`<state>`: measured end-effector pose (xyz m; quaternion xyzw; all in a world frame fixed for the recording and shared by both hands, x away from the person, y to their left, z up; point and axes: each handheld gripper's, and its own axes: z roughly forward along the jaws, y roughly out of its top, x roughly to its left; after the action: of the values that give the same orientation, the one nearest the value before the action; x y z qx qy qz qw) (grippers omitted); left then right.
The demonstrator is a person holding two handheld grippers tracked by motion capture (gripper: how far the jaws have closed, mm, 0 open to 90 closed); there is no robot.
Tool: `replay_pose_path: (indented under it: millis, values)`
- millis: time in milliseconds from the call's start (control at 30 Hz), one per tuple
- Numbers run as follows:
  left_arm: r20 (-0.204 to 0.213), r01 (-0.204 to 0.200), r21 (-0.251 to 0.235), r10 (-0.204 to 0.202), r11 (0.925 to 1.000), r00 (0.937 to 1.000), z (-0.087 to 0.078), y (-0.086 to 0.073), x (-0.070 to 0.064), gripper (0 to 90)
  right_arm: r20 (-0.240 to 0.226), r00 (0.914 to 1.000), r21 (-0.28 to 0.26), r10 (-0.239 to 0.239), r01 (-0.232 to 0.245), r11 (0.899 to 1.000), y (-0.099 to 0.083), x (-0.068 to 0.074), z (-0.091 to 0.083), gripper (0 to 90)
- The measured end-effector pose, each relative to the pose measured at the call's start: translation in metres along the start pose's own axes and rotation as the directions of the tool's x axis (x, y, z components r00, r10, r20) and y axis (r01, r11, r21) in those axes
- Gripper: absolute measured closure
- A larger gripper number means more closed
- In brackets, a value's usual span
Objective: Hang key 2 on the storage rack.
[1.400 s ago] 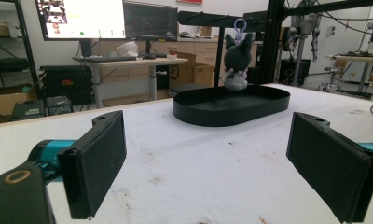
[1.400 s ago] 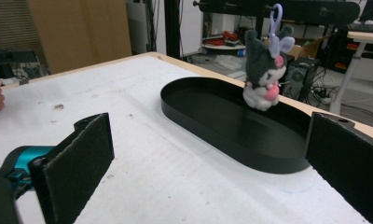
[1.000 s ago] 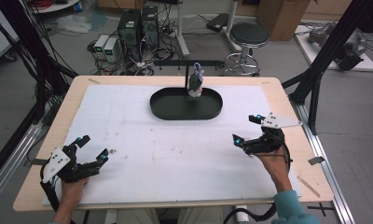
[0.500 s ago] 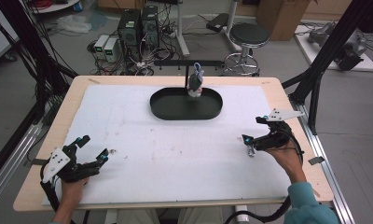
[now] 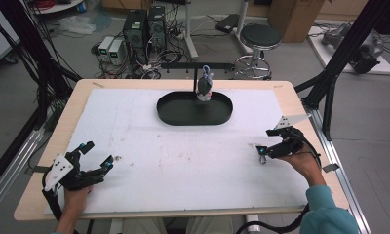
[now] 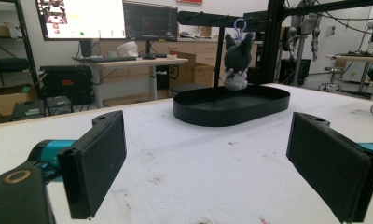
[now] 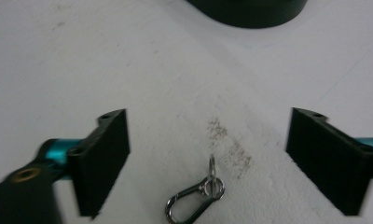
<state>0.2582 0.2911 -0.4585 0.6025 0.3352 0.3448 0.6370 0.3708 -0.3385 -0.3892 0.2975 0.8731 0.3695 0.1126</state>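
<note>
The left gripper (image 5: pixel 96 157) is being held low at the near left corner of the white table (image 5: pixel 149 146), with its jaws spread wide and nothing between them. The right gripper (image 5: pixel 268 141) is being held near the right edge, its jaws spread wide too. A small silver clip (image 7: pixel 194 197) is lying on the table between those jaws, touching neither. A grey plush toy (image 5: pixel 204 86) is being hung from a black stand over the black oval tray (image 5: pixel 183 113) at the far side.
</note>
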Motion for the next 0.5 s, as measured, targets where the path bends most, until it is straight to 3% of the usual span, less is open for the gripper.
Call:
replay_pose_path:
  millis: [500]
  values:
    - [0.002,-0.004,0.004,0.004,1.0,1.0,-0.0003,0.0001,0.0002,12.4,-0.05,0.9982,0.147,-0.032,0.039,0.988,-0.0079,-0.0073,0.0098,41.5]
